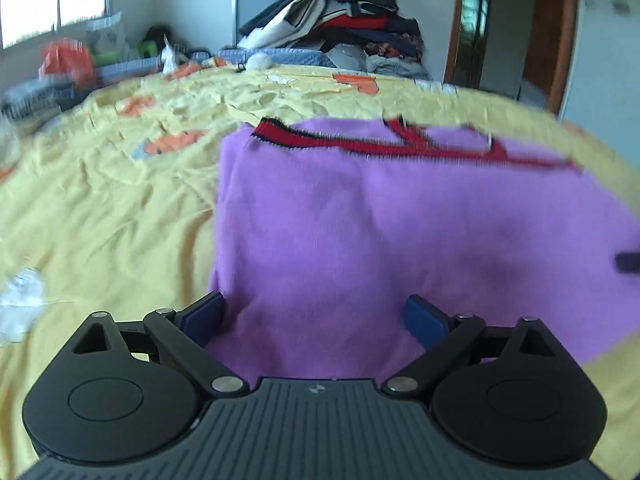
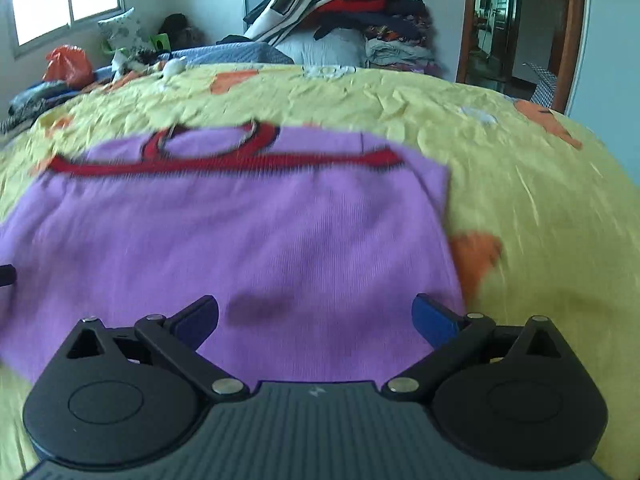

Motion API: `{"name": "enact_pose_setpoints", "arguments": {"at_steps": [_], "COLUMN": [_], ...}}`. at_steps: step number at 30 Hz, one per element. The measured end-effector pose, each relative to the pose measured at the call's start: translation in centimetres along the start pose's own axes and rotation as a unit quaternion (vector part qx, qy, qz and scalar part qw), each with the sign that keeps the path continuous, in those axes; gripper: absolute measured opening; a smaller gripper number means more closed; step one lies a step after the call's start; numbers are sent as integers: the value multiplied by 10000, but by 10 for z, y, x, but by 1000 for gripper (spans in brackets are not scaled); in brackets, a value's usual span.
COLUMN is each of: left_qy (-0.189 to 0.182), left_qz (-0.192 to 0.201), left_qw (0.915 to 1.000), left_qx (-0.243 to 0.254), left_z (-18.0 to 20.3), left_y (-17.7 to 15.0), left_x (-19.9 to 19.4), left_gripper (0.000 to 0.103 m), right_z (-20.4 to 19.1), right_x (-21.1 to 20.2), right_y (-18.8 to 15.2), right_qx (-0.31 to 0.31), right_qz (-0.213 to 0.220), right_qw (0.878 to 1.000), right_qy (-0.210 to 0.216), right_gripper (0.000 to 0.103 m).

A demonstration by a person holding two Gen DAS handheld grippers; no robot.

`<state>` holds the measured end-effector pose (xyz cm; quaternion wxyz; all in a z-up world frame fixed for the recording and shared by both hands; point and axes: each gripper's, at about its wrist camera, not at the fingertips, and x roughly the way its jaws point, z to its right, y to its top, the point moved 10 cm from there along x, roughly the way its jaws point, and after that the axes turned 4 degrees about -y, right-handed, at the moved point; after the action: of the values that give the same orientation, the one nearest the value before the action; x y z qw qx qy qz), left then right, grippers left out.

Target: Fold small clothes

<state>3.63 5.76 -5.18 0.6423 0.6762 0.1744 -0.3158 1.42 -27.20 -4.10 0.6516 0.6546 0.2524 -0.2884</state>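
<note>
Both grippers hovered wide open over the purple top, holding nothing!

The purple knit top [image 1: 400,220] lay flat on the yellow bedspread [image 1: 100,200], its red trim [image 1: 304,138] at the far edge. The left gripper [image 1: 316,320] sat above the near-left part, fingers spread apart and empty. The right gripper [image 2: 316,320] hung over the near-right part, just as wide, gripping nothing. A clothes heap [image 2: 344,8] was stacked at the back.

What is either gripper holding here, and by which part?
Nothing: the left gripper and right gripper are both open above the purple knit garment with red trim.
</note>
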Motion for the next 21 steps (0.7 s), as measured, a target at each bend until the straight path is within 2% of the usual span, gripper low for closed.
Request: {"name": "enact_pose_setpoints", "arguments": {"at_steps": [1,3,5,6,8,11,13,15,18,20,21], "left_qy": [4,60,-4,23,-103,-507,-705,-1383,-2240,-2574,-2818], "left_qz": [17,-99,-215,-278,-323,-308,-297,-338,-370,-436,-556], "left_qw": [10000,9999,9992,9990,9972,9893,9847,9695,9412,9246,9114], "left_qx": [26,-100,-342,-346,-660,-1331,-1569,-1996,-2502,-2773,-2946], "left_z": [-1,-10,-19,-21,-29,-46,-58,-66,-73,-78,-78], "left_y": [-4,-11,-15,-15,-13,-9,-5,-3,4,9,10], "left_x": [-3,-8,-12,-14,-21,-25,-27,-24,-15,-8,-5], "left_gripper": [101,103,103,103,100,99,97,96,96,96,95], "right_z": [-1,0,4,4,10,37,62,86,105,109,107], "right_x": [-3,-14,-23,-26,-34,-42,-44,-41,-38,-36,-33], "right_y": [-10,-25,-36,-37,-34,-27,-29,-34,-35,-31,-29], "right_qx": [-78,-298,-245,-322,-334,140,506,808,1369,1612,1723], "right_qz": [-52,112,115,79,24,104,135,124,184,191,158], "right_qw": [10000,9995,9996,9994,9994,9998,9985,9962,9837,9739,9677], "right_qy": [6,-68,29,55,108,101,152,311,1151,1587,1835], "right_gripper": [103,103,103,103,103,103,103,103,102,98,97]}}
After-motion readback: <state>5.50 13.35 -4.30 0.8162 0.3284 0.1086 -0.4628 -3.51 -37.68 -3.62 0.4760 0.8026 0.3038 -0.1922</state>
